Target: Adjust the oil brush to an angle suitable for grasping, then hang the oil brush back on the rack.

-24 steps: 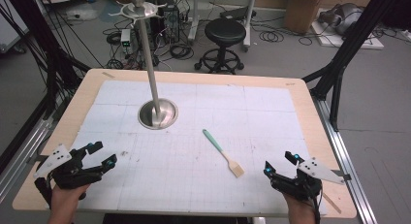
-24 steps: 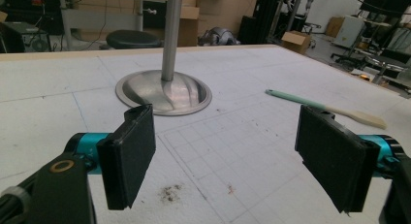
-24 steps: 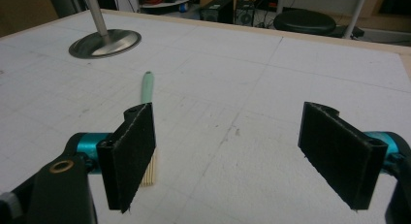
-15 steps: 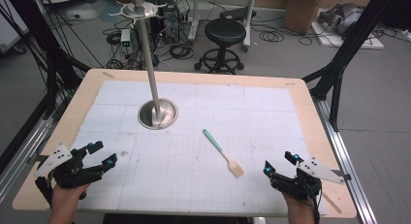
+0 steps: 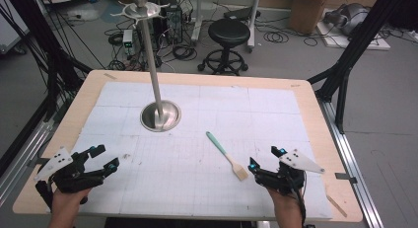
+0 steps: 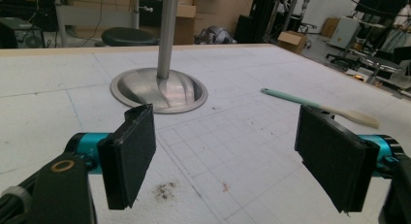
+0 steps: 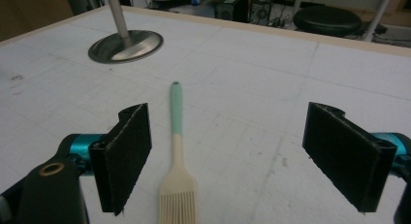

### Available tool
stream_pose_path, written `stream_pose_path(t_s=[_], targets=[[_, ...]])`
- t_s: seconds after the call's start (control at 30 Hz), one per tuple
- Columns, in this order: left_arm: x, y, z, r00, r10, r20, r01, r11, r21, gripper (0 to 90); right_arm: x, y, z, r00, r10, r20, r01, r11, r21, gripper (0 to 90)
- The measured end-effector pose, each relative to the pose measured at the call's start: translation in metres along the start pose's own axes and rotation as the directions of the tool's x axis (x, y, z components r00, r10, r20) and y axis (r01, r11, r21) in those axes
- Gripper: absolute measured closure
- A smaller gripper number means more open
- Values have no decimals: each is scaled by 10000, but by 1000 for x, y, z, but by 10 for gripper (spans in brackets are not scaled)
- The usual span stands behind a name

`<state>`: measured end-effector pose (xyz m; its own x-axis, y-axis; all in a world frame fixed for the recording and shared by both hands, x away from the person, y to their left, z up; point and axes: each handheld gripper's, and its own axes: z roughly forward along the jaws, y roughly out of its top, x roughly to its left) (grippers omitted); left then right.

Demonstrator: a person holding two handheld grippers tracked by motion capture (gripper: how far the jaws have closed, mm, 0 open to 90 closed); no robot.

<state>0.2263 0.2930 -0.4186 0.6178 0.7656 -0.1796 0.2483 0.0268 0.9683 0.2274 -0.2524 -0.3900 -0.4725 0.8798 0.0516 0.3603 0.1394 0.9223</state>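
A pastry brush with a teal handle and cream bristles lies on the white gridded mat, right of centre. In the right gripper view the brush lies on the mat between the wide-apart jaws, nearer the left one, its bristles toward the camera. My right gripper is open, low over the mat just right of the bristle end. A metal stand with a round base and a tall pole topped by hooks rises at the back left. Near the front left corner, my left gripper is open and holds nothing; ahead of it are the stand's base and the brush.
The mat covers a wooden table with bare rims all around. A thin wooden stick lies at the front right edge. A black stool, cables and black frame struts stand beyond the table.
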Motion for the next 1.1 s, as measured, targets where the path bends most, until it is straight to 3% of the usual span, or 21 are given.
stream_pose_path(t_s=[0.07,0.23,0.33,0.47,0.67,0.9,0.93,1.0,1.1], targets=[[0,0,0,10000,35,28,-36,10000,59,231,7,5,13,9987,-91,-493,106,9994,314,168],[3,-1,-2,9999,-118,-5,118,9999,-20,231,14,10,30,9986,-139,-509,172,9978,644,170],[4,-2,-3,9999,-159,7,159,9999,21,235,16,12,39,9972,-4,-748,69,9962,869,248],[4,-2,-5,9998,-213,-51,214,9997,81,242,17,13,46,9962,216,-839,-142,9960,880,245],[4,-2,-4,9995,-297,-59,297,9995,47,242,18,11,58,9975,-42,-699,136,9908,1346,171],[6,-2,-4,9996,-290,-4,290,9995,120,246,17,7,64,9967,-29,-814,166,9856,1684,172],[6,-2,-5,9994,-337,-17,337,9994,73,246,19,7,66,9942,-38,-1078,233,9833,1807,253],[6,-2,-5,9994,-349,-19,349,9994,78,246,19,6,68,9925,15,-1226,221,9813,1911,289],[6,-3,-4,9993,-369,-15,369,9993,89,246,19,3,72,9940,87,-1091,148,9771,2124,292]])
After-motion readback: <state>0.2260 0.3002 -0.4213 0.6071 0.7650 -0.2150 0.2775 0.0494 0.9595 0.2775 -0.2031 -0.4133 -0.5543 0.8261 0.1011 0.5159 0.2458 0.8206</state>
